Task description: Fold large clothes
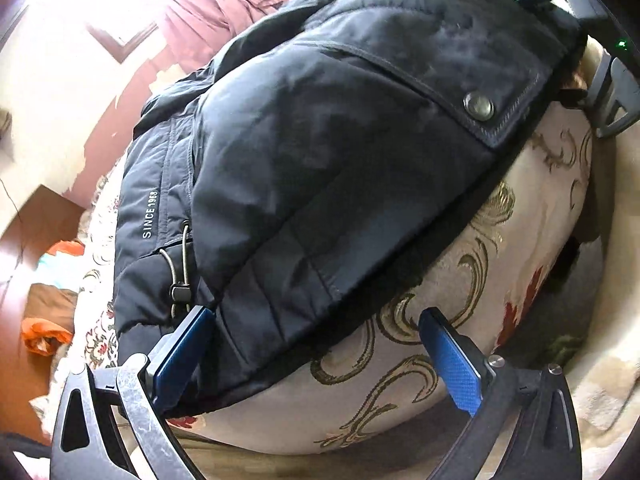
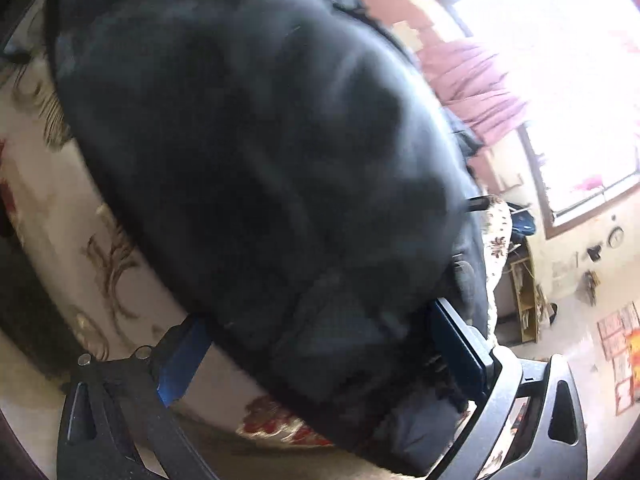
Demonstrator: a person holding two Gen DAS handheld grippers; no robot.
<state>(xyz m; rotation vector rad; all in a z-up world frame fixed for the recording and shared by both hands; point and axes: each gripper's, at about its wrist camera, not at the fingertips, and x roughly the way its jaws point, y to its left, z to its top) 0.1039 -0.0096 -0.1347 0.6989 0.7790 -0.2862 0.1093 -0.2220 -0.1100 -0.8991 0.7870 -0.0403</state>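
A dark navy padded jacket [image 1: 320,152] lies bunched on a cream floral-patterned bed cover [image 1: 460,320]. It has a snap button flap, a drawcord and "SINCE 1968" print. My left gripper [image 1: 316,328] is open, its jaws spread wide around the jacket's near edge, with the left blue pad [image 1: 180,356] against the fabric. In the right wrist view the jacket [image 2: 260,140] fills most of the frame, blurred. My right gripper [image 2: 320,340] is open, jaws wide astride the jacket's near edge. The right gripper's body also shows in the left wrist view [image 1: 608,92] at the far right.
A pink curtain [image 1: 216,4] hangs by a bright window at the back. Orange and brown items [image 1: 44,336] lie on the wooden floor left of the bed. A small shelf [image 2: 524,300] stands against the wall at right.
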